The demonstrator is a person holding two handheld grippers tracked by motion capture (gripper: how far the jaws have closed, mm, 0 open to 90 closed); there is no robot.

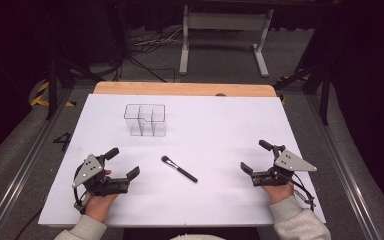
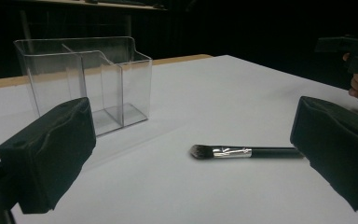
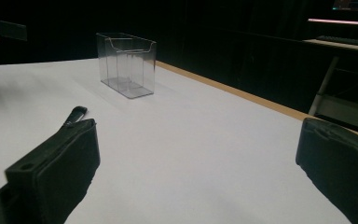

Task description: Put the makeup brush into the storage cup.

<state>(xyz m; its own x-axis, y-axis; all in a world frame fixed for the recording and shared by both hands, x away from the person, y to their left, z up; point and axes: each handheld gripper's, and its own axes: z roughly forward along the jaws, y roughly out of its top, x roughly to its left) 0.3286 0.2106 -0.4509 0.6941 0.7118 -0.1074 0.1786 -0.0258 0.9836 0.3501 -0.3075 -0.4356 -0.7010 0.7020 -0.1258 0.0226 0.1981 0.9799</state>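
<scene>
One white-topped table (image 1: pixel 205 200) carries a clear plastic three-compartment organiser (image 1: pixel 145 120) toward twelve o'clock. Both grippers rest near six o'clock, the left gripper (image 1: pixel 122 163) and the right gripper (image 1: pixel 253 157) each with jaws spread wide, holding nothing. Between them lies a black-handled makeup brush (image 1: pixel 179 168), well apart from both, its long axis running ten to four o'clock, bristles at ten.

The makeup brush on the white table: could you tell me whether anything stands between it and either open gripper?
Nothing visible does. The makeup brush lies alone on the white table, with bare surface toward the left gripper and the right gripper. The clear acrylic organizer stands farther back, out of both paths.
</scene>
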